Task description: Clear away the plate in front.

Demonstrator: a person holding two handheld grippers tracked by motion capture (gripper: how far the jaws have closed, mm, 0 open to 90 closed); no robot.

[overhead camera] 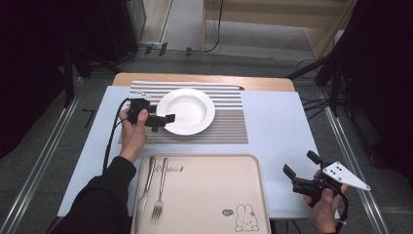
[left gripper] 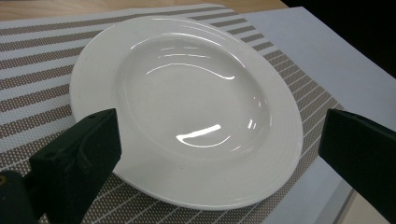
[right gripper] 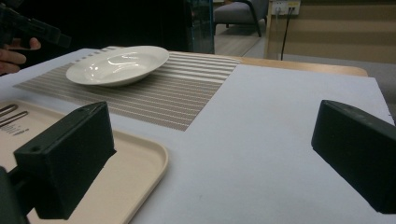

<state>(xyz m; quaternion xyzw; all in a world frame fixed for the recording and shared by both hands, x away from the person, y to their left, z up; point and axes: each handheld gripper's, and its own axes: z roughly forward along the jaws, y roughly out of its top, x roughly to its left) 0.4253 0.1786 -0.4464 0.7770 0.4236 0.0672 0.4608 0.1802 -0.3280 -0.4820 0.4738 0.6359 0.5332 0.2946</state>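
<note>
Plate: white, empty, on the striped mat; my left gripper sits at its left rim, jaws spread either side, not clamped that I can see; near rim partly hidden behind the jaws. Right gripper: jaws apart, well away, over the bare table beside the tray; tray's near edge cut off.

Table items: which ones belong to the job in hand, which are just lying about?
In play:
- plate, on the striped mat
- left claw, open, at the plate's near-left rim

Lying about:
- knife and fork, on the tray
- right claw, open, off to the side
</note>
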